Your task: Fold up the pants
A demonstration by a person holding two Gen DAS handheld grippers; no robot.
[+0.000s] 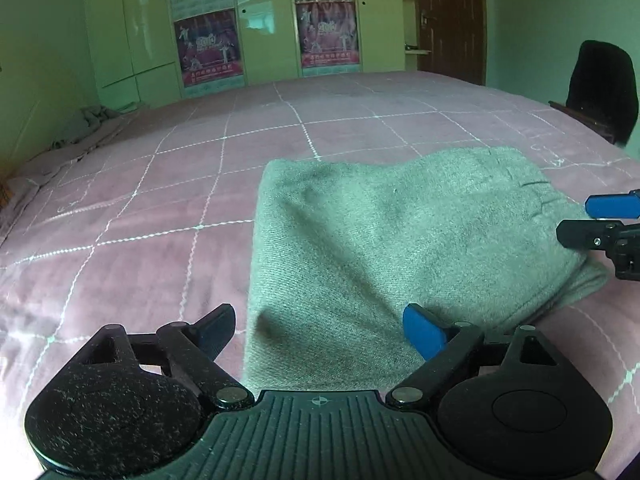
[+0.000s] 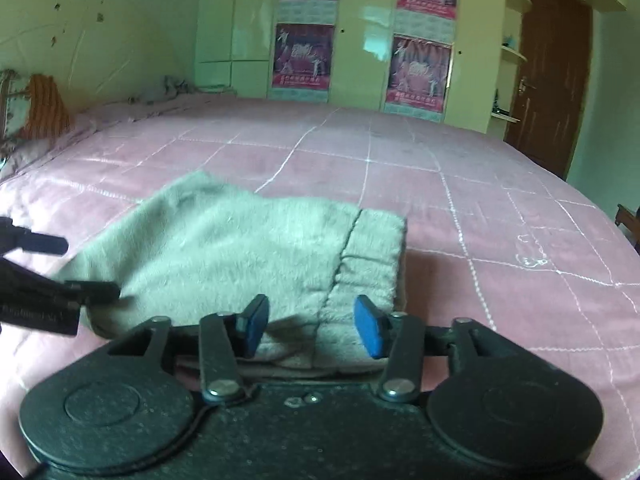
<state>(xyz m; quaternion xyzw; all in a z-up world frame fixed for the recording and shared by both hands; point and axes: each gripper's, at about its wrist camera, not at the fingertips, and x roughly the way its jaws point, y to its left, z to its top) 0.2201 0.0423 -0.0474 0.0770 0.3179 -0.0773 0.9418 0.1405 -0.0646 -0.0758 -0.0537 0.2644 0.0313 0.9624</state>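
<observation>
Working in a home bedroom. My tools face a wide bed [image 1: 360,112] under a pink quilted cover with a white stitched grid. Behind it, pale floor-to-ceiling wardrobe doors [image 2: 360,40] carry posters [image 2: 418,74]. Brown wooden door [image 2: 548,80] at right, with small corner shelves [image 2: 514,54] beside it. Dark chair [image 1: 600,84] by the bedside.

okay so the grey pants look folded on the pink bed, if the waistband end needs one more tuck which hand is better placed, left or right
Probably right. The right gripper sits open directly over the waistband end of the pants. The left gripper, also open, is at the opposite, plain folded edge, so it would have to reach across.
</observation>
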